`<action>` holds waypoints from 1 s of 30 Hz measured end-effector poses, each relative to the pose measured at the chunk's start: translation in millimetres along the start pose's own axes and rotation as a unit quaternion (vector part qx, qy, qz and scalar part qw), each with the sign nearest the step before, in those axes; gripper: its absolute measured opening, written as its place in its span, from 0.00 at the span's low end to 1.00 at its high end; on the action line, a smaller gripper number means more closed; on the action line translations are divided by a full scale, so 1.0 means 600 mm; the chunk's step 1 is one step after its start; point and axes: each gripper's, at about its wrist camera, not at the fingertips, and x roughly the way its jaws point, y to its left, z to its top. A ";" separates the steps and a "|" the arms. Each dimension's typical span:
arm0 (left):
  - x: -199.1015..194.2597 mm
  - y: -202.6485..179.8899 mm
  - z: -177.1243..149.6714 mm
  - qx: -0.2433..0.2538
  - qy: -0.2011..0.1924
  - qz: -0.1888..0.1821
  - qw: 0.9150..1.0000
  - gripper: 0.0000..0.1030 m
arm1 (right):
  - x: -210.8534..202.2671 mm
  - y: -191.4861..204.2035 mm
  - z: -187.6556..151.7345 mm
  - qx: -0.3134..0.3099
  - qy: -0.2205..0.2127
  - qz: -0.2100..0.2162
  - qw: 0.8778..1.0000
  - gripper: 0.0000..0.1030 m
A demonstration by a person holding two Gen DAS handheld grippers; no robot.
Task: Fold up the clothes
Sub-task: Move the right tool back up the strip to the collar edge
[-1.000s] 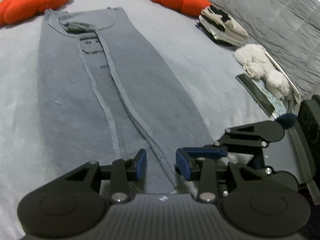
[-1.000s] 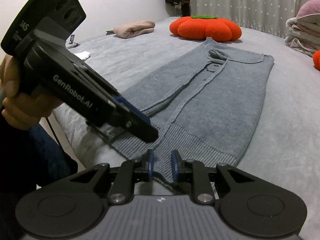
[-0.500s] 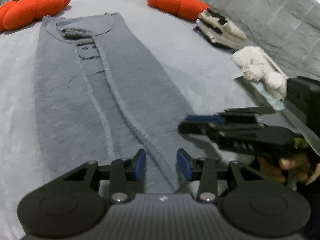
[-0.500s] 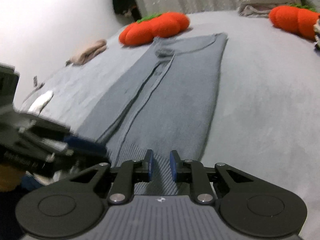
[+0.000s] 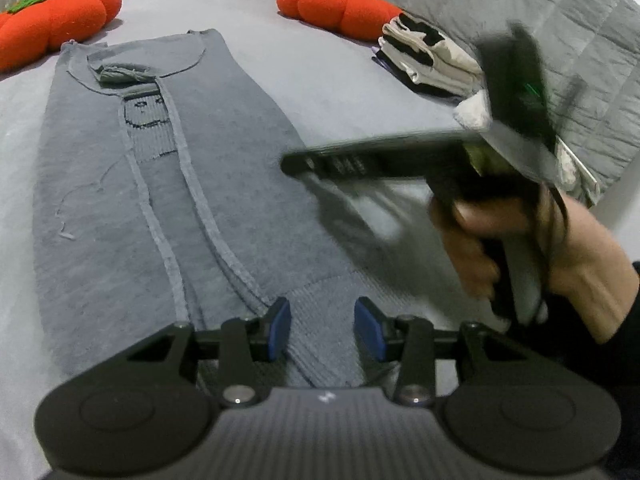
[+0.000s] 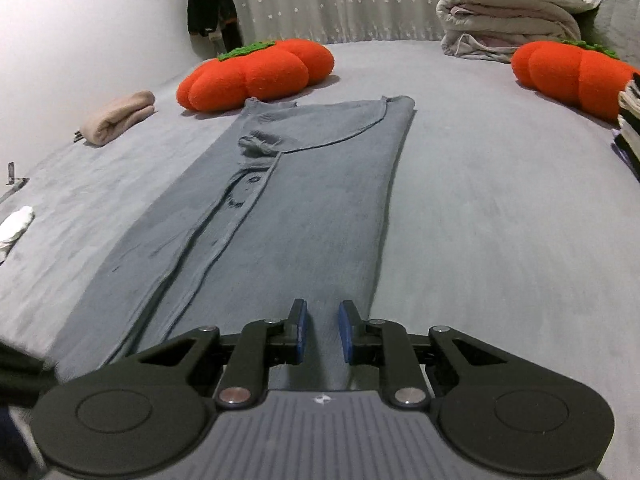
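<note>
Grey sweater (image 6: 304, 200) flat on bed (image 6: 500, 220); left gripper (image 5: 323, 328) and right gripper (image 6: 322, 330) over its hem, jaws parted, empty

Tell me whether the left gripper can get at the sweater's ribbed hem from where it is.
Probably yes. The left gripper is open right over the grey sweater's ribbed hem, with nothing between them. The right gripper crosses farther up.

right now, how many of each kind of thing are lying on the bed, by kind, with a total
grey knit garment, laid out flat: 1
orange pumpkin cushions: 2
rolled beige cloth: 1
folded clothes stack at the right edge: 1
bedding pile at the far end: 1
small white cloth at the left edge: 1
total: 7
</note>
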 end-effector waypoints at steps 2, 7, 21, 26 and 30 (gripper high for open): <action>0.000 -0.003 -0.002 0.006 0.001 0.001 1.000 0.37 | 0.018 -0.005 0.016 -0.006 0.000 -0.003 1.000 0.16; 0.000 -0.002 -0.005 0.008 0.004 -0.001 1.000 0.38 | 0.062 -0.016 0.058 -0.022 -0.001 -0.009 1.000 0.16; 0.012 0.001 0.011 0.009 0.033 -0.021 0.999 0.41 | 0.166 -0.054 0.172 -0.046 0.035 0.005 0.998 0.11; 0.019 -0.002 0.018 0.010 0.041 -0.024 0.999 0.41 | 0.204 -0.073 0.212 -0.046 0.044 0.002 0.998 0.11; 0.025 -0.003 0.018 0.013 0.047 -0.028 0.998 0.42 | 0.234 -0.086 0.236 -0.037 0.043 -0.008 0.998 0.11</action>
